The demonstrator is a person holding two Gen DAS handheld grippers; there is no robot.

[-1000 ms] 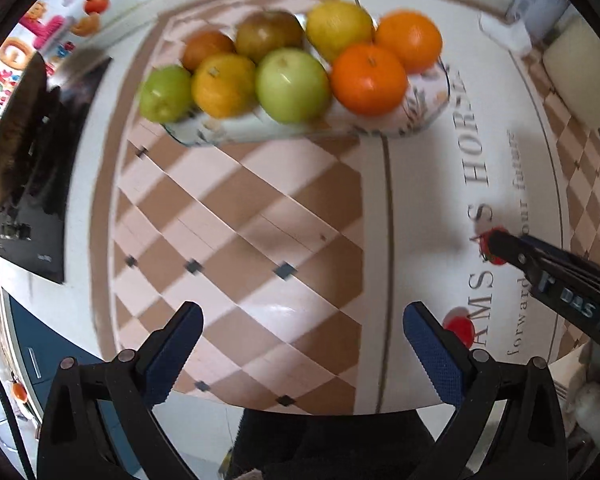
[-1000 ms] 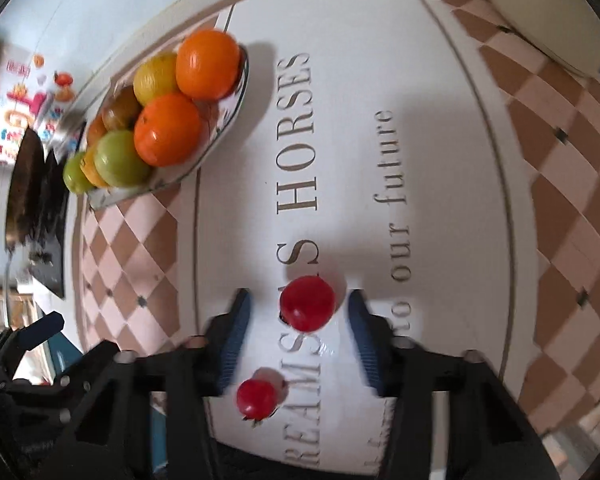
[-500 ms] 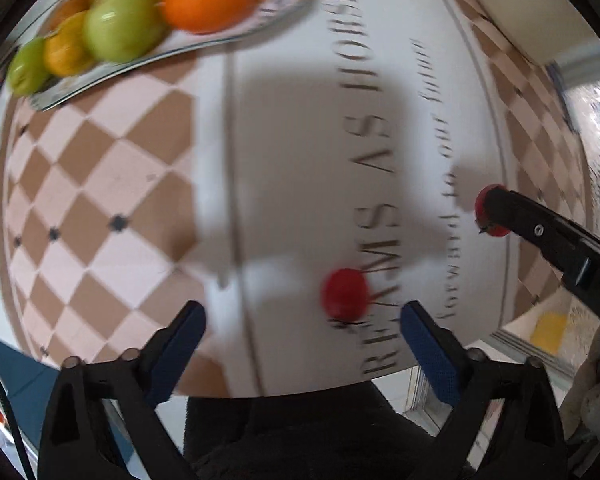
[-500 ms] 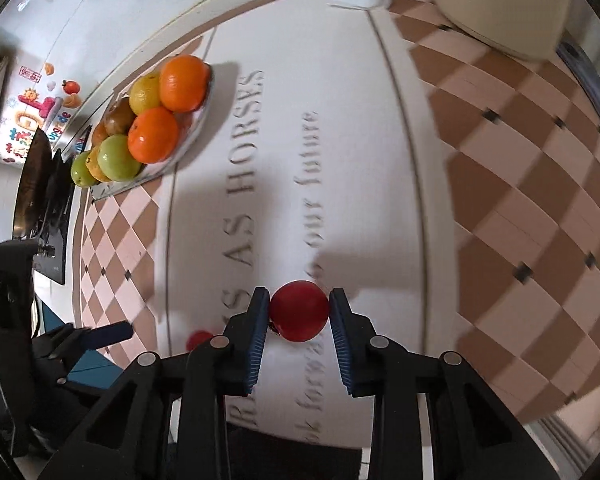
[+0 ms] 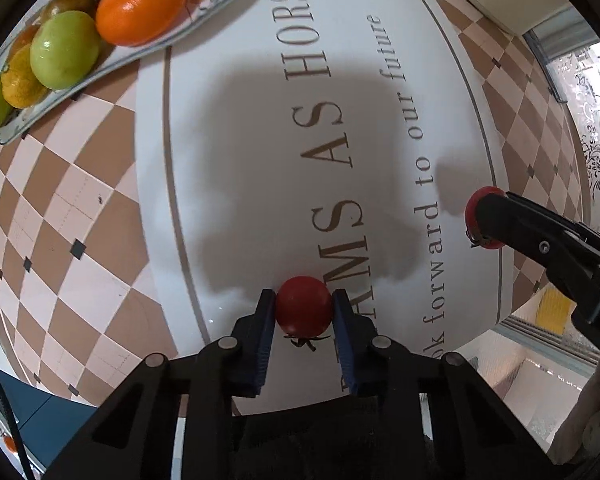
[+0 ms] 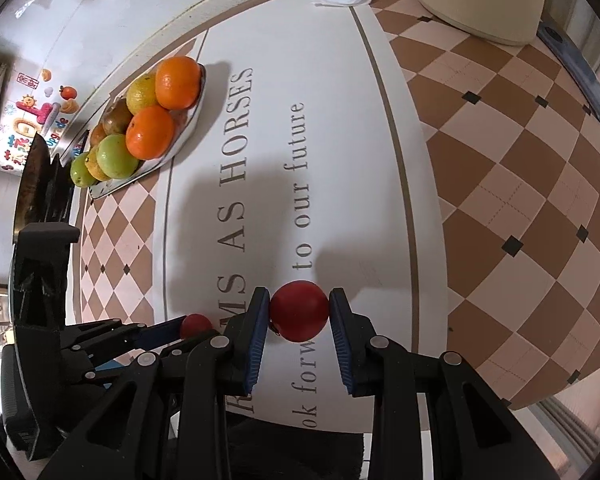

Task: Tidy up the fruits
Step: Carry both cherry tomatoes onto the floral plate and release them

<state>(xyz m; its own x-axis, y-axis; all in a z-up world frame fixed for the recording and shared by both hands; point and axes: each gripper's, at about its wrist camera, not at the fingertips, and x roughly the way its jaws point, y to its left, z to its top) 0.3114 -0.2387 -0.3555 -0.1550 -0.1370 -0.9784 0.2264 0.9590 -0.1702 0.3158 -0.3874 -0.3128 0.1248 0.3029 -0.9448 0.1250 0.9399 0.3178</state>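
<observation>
left gripper (image 5: 304, 312) just closed on small tomato (image 5: 303, 305), stem toward camera. right gripper (image 6: 299, 312) clamped on bigger tomato (image 6: 299, 310). lettered checkered tabletop (image 6: 500, 168), fruit plate (image 6: 188, 128) far left.

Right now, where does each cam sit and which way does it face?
Left wrist: on the left gripper, looking steeply down at the lettered tablecloth; own fingers clamp a small red tomato.
Right wrist: on the right gripper, looking steeply down; own fingers clamp a second tomato.
Shared: fruit plate, both tomatoes, each other's gripper.
</observation>
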